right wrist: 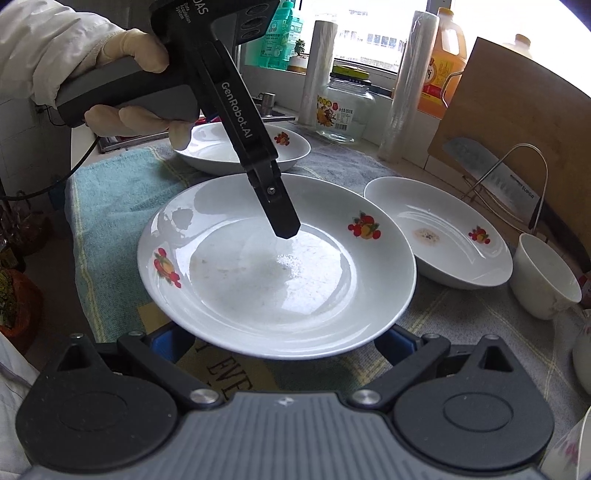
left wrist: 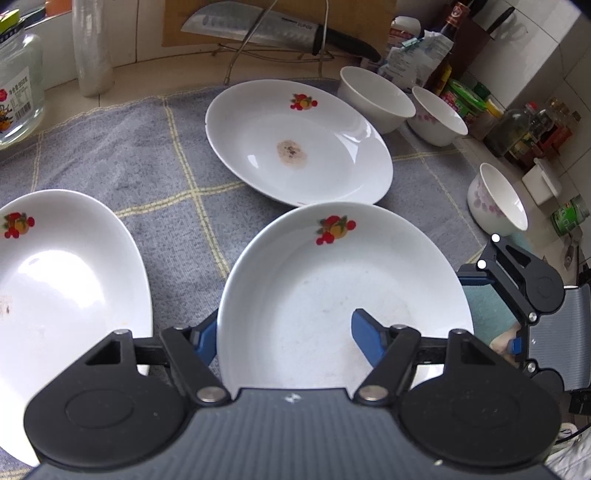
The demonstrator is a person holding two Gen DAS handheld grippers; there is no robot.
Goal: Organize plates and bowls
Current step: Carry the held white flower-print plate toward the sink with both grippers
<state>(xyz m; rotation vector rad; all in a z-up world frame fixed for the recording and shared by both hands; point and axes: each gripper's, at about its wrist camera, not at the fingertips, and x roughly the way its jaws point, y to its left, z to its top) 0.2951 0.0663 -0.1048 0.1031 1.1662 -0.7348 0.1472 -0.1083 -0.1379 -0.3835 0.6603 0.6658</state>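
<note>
Three white plates with fruit prints lie on a checked towel (left wrist: 155, 155). My left gripper (left wrist: 286, 332) is shut on the near plate (left wrist: 343, 280): one blue finger lies inside it and the other is hidden behind its rim. In the right wrist view that plate (right wrist: 258, 280) looks raised, with the left gripper's upper finger (right wrist: 282, 218) reaching down into it. My right gripper (right wrist: 282, 343) stands open, its fingertips hidden under the plate's near rim. A stained plate (left wrist: 299, 147) sits behind and another plate (left wrist: 66, 280) to the left. White bowls (left wrist: 373, 98), (left wrist: 437, 114), (left wrist: 496, 199) stand at the right.
A cleaver on a wire rack (left wrist: 258, 26) leans on a cutting board (right wrist: 517, 110) at the back. A glass jar (right wrist: 343, 107), film rolls (right wrist: 410, 85) and an oil jug (right wrist: 443, 62) line the window. Sauce bottles (left wrist: 517, 133) crowd the right edge.
</note>
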